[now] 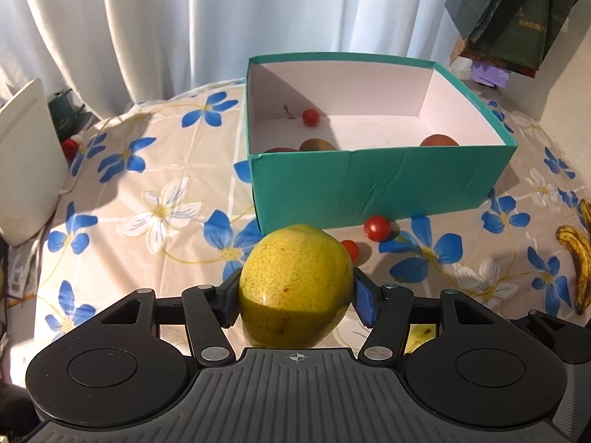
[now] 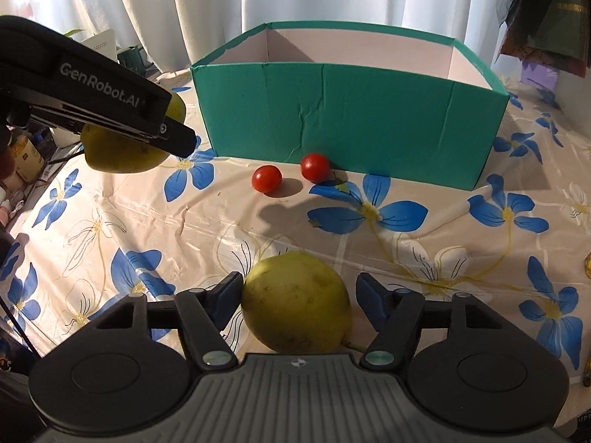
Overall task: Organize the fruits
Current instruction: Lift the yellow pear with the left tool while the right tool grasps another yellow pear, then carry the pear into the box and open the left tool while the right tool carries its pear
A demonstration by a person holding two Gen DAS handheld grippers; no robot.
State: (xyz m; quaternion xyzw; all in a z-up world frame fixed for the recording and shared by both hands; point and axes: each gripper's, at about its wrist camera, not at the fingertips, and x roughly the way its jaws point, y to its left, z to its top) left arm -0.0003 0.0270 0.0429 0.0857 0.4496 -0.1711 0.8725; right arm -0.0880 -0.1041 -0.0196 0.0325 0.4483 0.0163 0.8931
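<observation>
My left gripper (image 1: 295, 280) is shut on a yellow-green pear (image 1: 293, 288) and holds it in the air in front of the teal box (image 1: 369, 184). In the right wrist view that held pear (image 2: 118, 155) hangs at the left, under the other gripper's black body. My right gripper (image 2: 300, 284) straddles a second pear (image 2: 295, 302) that lies on the flowered cloth. Its left pad touches the fruit, while a thin strip of cloth shows at the right pad. Two cherry tomatoes (image 2: 266, 179) (image 2: 314, 167) lie by the box's near wall (image 2: 351, 110).
Inside the box lie a cherry tomato (image 1: 311, 116), a kiwi (image 1: 317, 144) and a reddish fruit (image 1: 439, 141). Spotted bananas (image 1: 576, 258) rest at the cloth's right edge. A white device (image 1: 26, 162) stands at the left, curtains hang behind, and dark bags (image 1: 517, 18) hang at upper right.
</observation>
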